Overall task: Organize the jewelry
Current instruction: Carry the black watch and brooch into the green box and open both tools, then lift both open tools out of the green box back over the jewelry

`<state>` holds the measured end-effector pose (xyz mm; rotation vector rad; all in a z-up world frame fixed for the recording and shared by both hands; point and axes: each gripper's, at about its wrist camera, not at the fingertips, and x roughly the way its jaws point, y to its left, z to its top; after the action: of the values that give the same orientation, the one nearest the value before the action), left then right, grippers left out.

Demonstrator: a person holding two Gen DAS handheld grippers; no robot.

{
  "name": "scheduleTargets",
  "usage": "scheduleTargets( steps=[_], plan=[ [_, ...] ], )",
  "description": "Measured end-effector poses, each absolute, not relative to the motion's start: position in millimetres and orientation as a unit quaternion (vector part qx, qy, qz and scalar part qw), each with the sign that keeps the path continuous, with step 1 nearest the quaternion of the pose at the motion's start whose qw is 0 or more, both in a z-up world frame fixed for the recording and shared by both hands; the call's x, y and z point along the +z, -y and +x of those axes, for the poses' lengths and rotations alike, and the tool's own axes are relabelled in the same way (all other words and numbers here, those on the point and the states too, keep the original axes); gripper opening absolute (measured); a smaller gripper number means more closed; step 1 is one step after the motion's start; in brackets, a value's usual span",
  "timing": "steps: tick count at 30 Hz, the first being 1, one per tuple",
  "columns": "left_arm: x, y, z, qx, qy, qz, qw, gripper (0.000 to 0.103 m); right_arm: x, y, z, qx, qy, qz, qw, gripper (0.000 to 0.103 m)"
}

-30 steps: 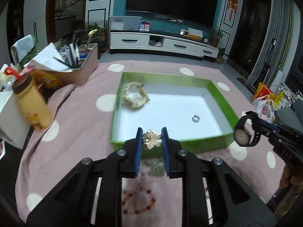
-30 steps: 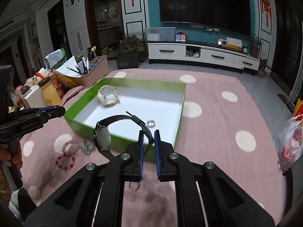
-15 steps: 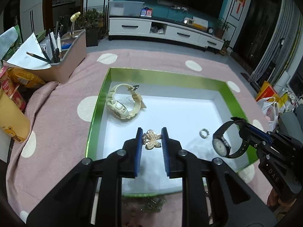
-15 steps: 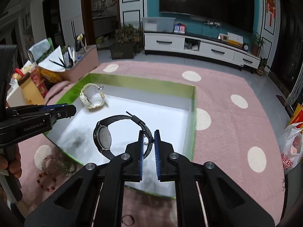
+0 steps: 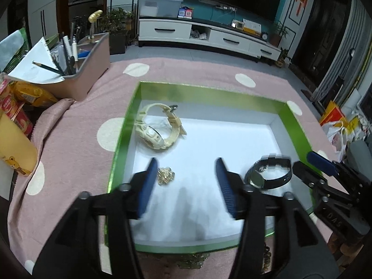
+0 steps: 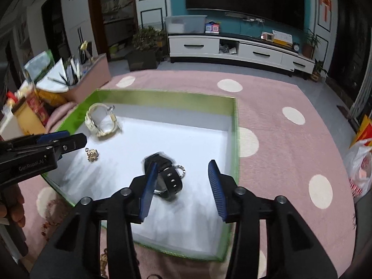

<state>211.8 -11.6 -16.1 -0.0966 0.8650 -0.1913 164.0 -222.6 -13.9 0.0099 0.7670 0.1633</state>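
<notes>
— So, where do the two grippers stand?

— Both hang over the green box (image 5: 294, 125), pointing down into it. The left gripper (image 5: 186, 181) has just been opening; its blue pads stand apart with nothing pressed between them. The gold brooch (image 5: 165, 175) lies on the white floor just beside the left pad, free of it.

— And the right gripper (image 6: 182, 186)?

— Its jaws have also just been opening. The black watch (image 6: 166, 177) lies on the box floor between the pads, close against the left one, which hides part of it. It looks blurred, so I cannot tell whether it touches that pad. It is not clamped.

— Which way does the black watch lie?

— In the left wrist view its strap forms a closed loop lying on its side, stretched across the picture, with the dial at the loop's left end facing the camera. In the right wrist view the strap with its holes faces the camera.

— Anything else in the box?

— A cream watch (image 5: 157, 127) near the far left corner, its loop resting on edge with the dial low and to the left, the strap end pointing right. A small ring (image 6: 181, 170) lies just beside the black watch, on its right.

— And outside it?

— A pink dotted cloth (image 6: 279, 139) lies under the box. A red bead bracelet (image 6: 50, 211) lies on it, before the box's near left corner.
</notes>
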Motion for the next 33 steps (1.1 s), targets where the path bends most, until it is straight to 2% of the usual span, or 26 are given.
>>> scheduleTargets(
  steps=[12, 22, 33],
  plan=[
    [9, -25, 166, -0.072, -0.397, -0.072, 0.912, 0.075, 3, 258, 108, 0.080, -0.364, 0.036, 0.927, 0.049],
    [7, -56, 115, -0.047, -0.400, -0.087, 0.911, 0.078, 2, 252, 65, 0.100, -0.373, 0.040, 0.921, 0.049],
    [-23, -89, 64, -0.011, -0.428, -0.110, 0.897, 0.078, -4, 233, 29, 0.132, -0.391, 0.022, 0.910, 0.049]
  ],
)
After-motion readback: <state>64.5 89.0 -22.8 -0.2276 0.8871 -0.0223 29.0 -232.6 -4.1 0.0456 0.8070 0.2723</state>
